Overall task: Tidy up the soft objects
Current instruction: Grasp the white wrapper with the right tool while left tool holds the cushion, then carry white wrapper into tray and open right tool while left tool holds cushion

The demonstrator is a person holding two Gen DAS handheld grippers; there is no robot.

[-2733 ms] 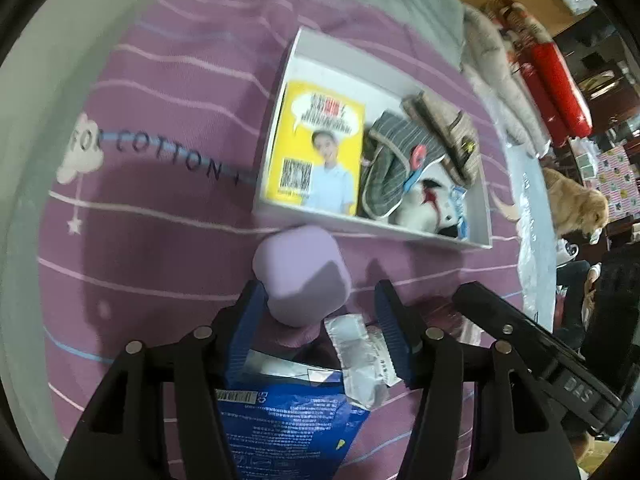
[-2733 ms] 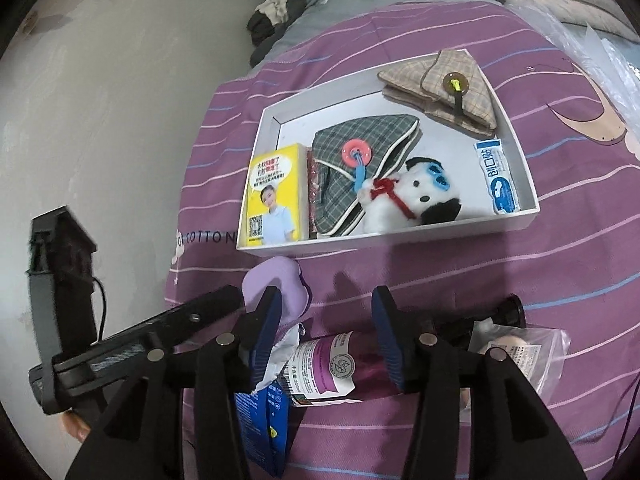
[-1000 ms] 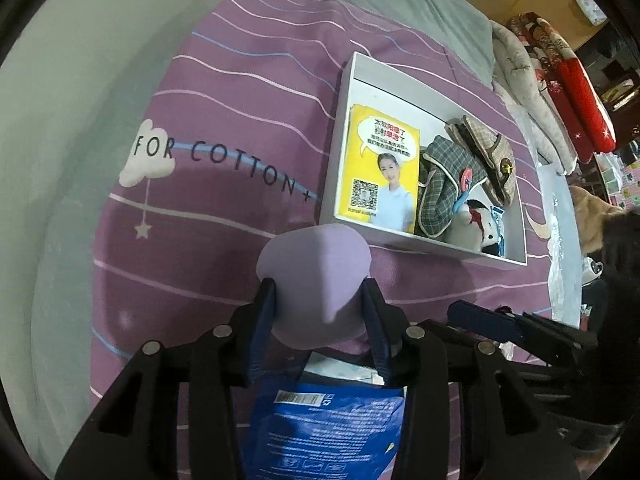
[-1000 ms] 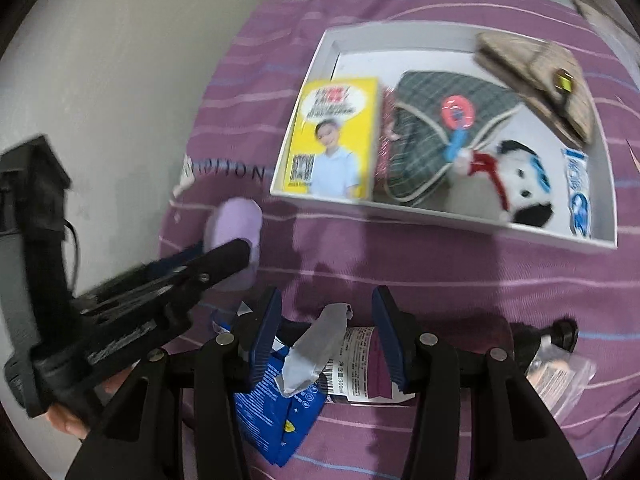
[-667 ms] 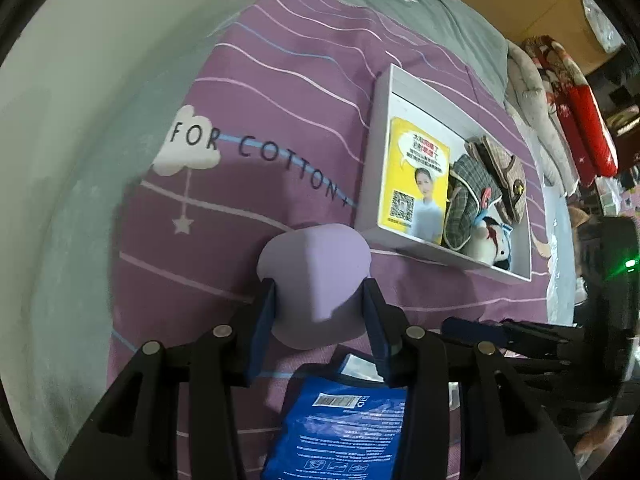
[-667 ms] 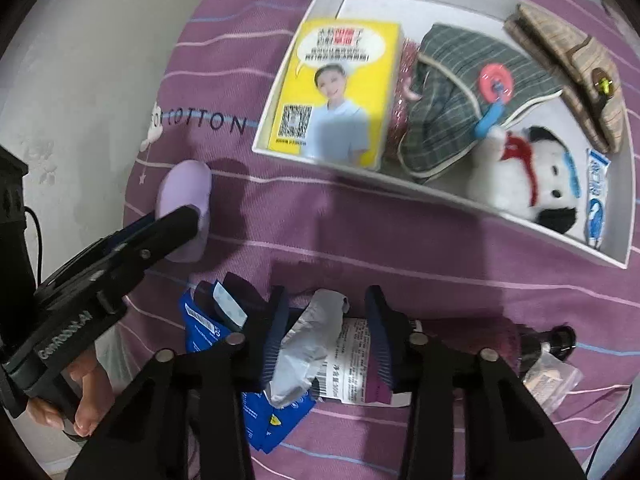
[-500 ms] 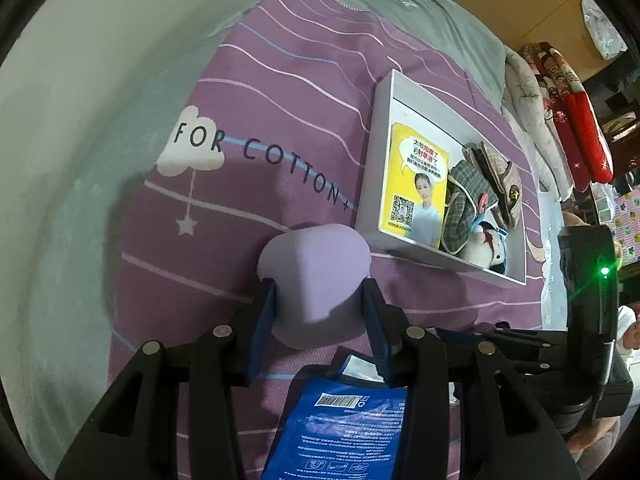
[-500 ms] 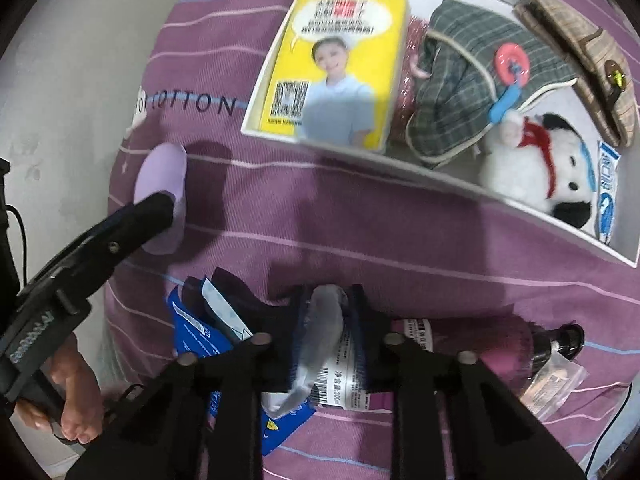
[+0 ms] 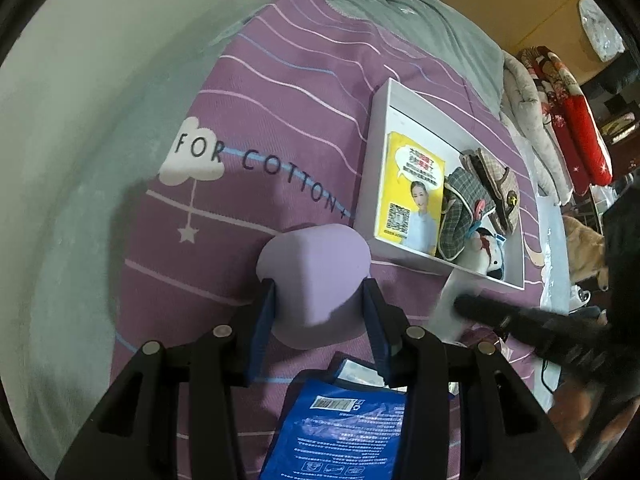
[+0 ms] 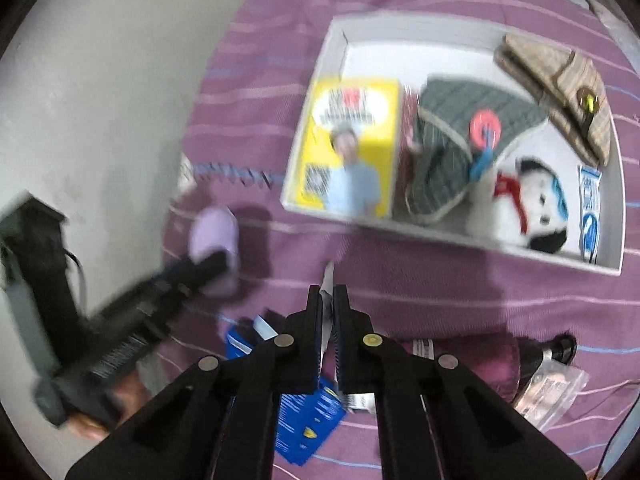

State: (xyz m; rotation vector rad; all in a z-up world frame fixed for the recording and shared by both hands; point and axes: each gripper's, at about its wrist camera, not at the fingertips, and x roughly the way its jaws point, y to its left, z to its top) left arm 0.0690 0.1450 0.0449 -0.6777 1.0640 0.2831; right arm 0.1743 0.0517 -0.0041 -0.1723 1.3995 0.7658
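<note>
purple bedspread (image 9: 280, 128) | left tool (image 9: 320, 312) clamps lilac sponge (image 9: 312, 276) | right tool (image 10: 327, 304) pinches grey wrapper (image 10: 328, 280) edge-up

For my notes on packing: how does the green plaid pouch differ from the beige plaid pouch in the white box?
The green plaid pouch is dark, with a pink round button, beside the yellow pack. The beige plaid pouch is pale, with a dark button, near the far corner. Both lie inside the white box.

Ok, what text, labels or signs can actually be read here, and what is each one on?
"FOR COTTON+": purple striped bedspread, starting on its white cloud.
Yellow booklet in the white tray: headline and QR code, too small.
Blue packet: barcode and print, unreadable.
Small blue sachet: blurred.
</note>
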